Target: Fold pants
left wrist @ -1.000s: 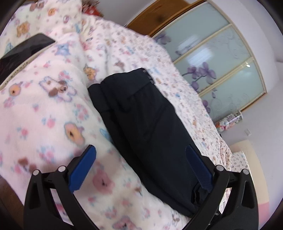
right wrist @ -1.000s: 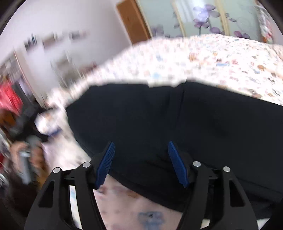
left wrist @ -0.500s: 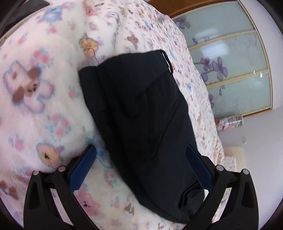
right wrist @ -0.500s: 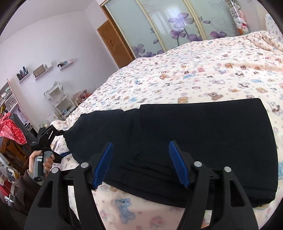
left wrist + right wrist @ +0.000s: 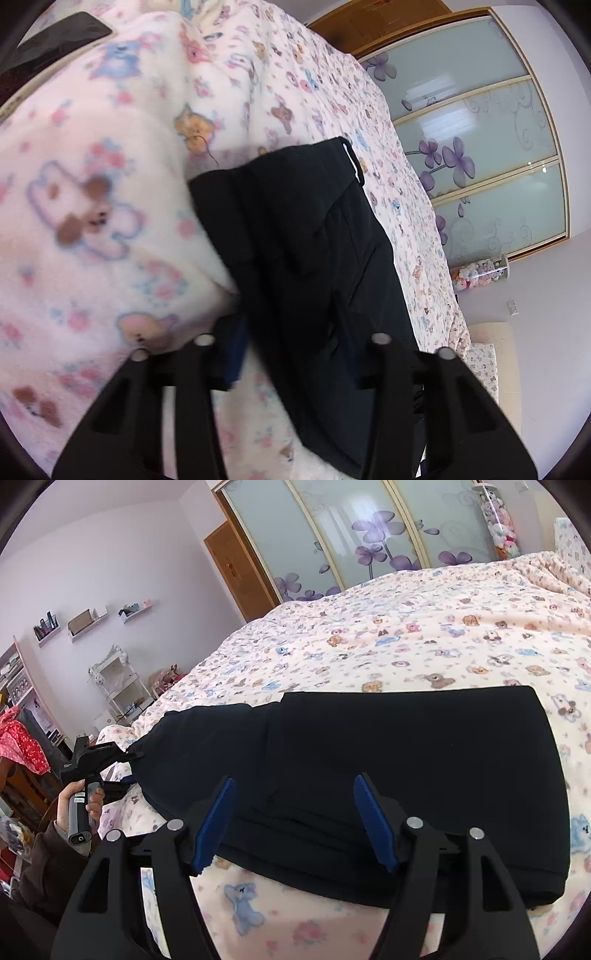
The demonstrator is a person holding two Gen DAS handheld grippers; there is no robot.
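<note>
Pants (image 5: 424, 775), one black pair, lie partly folded near the bed's (image 5: 406, 627) near edge, their long axis running along that edge. At the narrower end by the bed's corner, the left hand-held gripper (image 5: 295, 354) has just been closing its jaws, and dark cloth sits between them; whether the pads already press on it I cannot tell. The right hand-held gripper (image 5: 295, 819) hangs spread over the middle of the near hem, pinching nothing. The left is nearer to a hold, so any fold would likely carry that end toward the wider one. Two grippers, one garment.
</note>
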